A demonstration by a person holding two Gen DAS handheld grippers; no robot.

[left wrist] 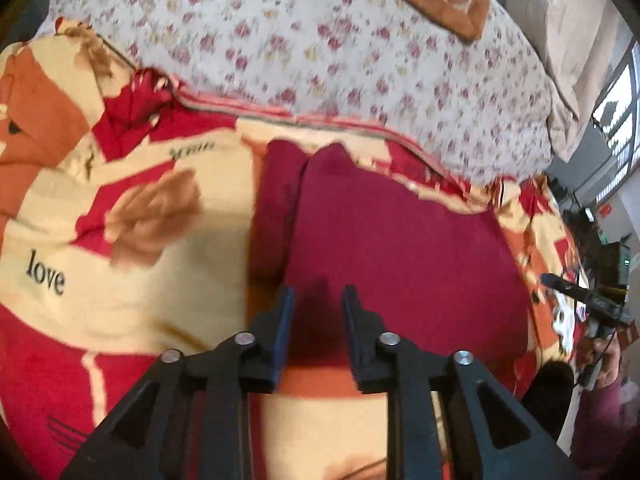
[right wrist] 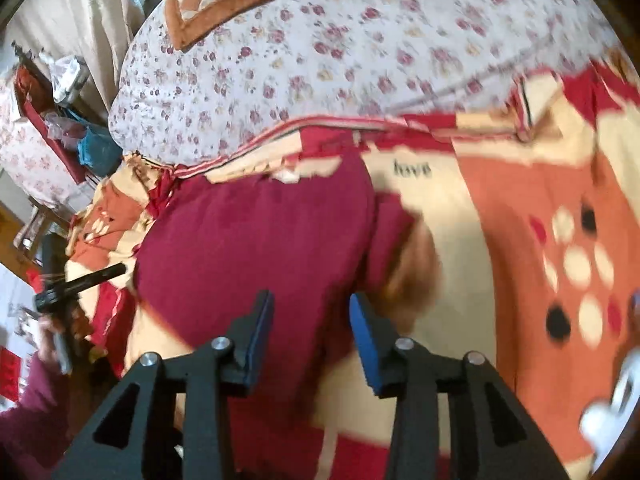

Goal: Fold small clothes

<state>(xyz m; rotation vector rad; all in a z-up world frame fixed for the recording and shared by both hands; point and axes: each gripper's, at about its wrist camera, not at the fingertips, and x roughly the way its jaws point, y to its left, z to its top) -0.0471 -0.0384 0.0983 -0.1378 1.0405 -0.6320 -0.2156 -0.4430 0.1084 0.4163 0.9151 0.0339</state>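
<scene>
On the left, the left tongs (left wrist: pixel 316 300) hover with a visible gap between the blades and nothing in it, poised over the near left part of the maroon T-shirt (left wrist: pixel 400 248). The shirt lies spread on the patterned blanket (left wrist: pixel 132 240) covering the bed, below the floral quilt (left wrist: pixel 320 48). Across to the right, the right tongs (right wrist: pixel 312 308) stand apart too, empty, above the shirt's near edge beside its short sleeve (right wrist: pixel 390 236). This looks like light, limp knit: it should droop and bunch, not slide. Best bites, I judge, are the hem corners or shoulder seams, pinching the shirt alone so the soft blanket beneath stays down.
</scene>
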